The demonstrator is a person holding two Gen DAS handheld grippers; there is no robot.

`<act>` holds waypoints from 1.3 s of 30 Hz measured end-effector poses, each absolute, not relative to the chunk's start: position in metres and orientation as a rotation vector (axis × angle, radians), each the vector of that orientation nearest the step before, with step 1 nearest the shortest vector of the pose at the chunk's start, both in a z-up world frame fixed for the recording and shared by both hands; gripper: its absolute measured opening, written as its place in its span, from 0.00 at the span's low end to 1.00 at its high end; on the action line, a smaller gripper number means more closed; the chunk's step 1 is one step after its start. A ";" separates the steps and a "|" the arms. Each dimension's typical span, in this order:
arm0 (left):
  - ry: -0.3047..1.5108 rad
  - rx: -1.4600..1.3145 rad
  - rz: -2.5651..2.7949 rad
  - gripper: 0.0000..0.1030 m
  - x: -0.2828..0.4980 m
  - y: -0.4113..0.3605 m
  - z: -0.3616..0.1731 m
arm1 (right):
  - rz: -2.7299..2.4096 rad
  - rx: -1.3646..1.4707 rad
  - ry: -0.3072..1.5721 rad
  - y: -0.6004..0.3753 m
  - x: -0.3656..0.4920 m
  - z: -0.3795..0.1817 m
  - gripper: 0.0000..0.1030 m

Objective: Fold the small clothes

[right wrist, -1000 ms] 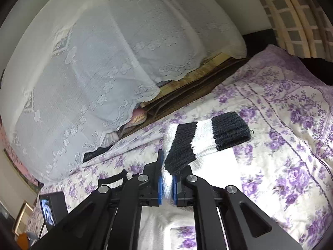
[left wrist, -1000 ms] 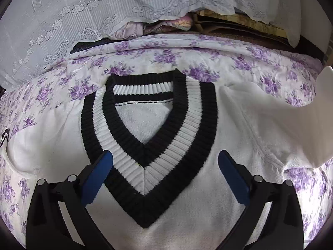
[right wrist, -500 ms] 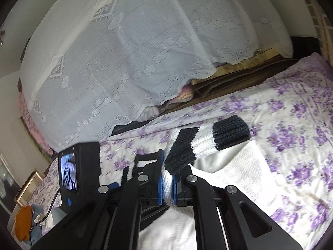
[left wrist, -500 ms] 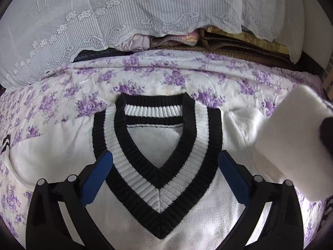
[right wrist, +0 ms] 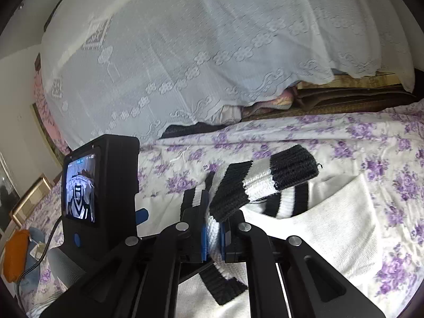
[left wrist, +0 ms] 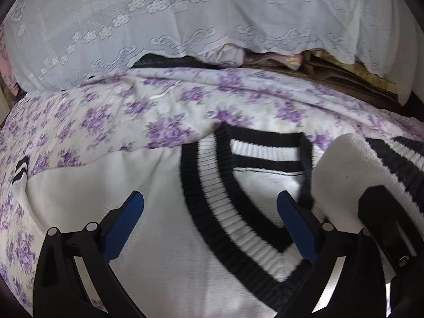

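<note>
A white knit sweater (left wrist: 169, 238) with a black-and-white striped V-neck (left wrist: 238, 212) lies flat on the floral bedspread (left wrist: 111, 111). My left gripper (left wrist: 209, 222) is open and empty, hovering just above the sweater's chest. My right gripper (right wrist: 214, 235) is shut on the sweater's right sleeve (right wrist: 265, 182), just behind its striped cuff, and holds it lifted over the sweater body (right wrist: 341, 228). The sleeve (left wrist: 352, 175) and right gripper body appear at the right of the left wrist view.
A white lace cover (left wrist: 185, 18) drapes over a pile at the bed's far side, with folded fabrics (right wrist: 331, 100) under it. The left gripper's body with its screen (right wrist: 79, 188) stands at the left of the right wrist view. An orange object (right wrist: 14, 257) lies far left.
My right gripper has carried the sleeve leftward over the sweater, close beside the left gripper. The left gripper has shifted left, so the V-neck now sits right of centre.
</note>
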State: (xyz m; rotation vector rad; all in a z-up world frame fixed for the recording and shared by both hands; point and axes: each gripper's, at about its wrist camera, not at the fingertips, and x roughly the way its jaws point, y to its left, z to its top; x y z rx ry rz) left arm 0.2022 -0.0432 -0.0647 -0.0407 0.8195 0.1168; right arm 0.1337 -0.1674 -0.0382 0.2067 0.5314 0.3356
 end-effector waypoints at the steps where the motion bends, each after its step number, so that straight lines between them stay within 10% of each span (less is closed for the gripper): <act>1: 0.827 -0.042 0.130 0.95 0.203 -0.037 -0.069 | 0.338 0.200 0.545 -0.161 0.137 -0.043 0.07; 7: 0.867 -0.030 0.211 0.95 0.202 -0.002 -0.096 | 0.381 0.147 0.626 -0.129 0.153 -0.067 0.08; 11: 0.911 -0.068 0.244 0.95 0.196 0.024 -0.111 | 0.456 0.110 0.698 -0.120 0.153 -0.074 0.50; 23: 0.870 -0.094 0.207 0.95 0.152 0.044 -0.093 | 0.604 0.198 0.704 -0.183 0.109 -0.071 0.50; 39: 0.772 0.312 0.045 0.95 0.146 -0.113 -0.079 | 0.193 0.384 0.731 -0.296 0.127 -0.095 0.33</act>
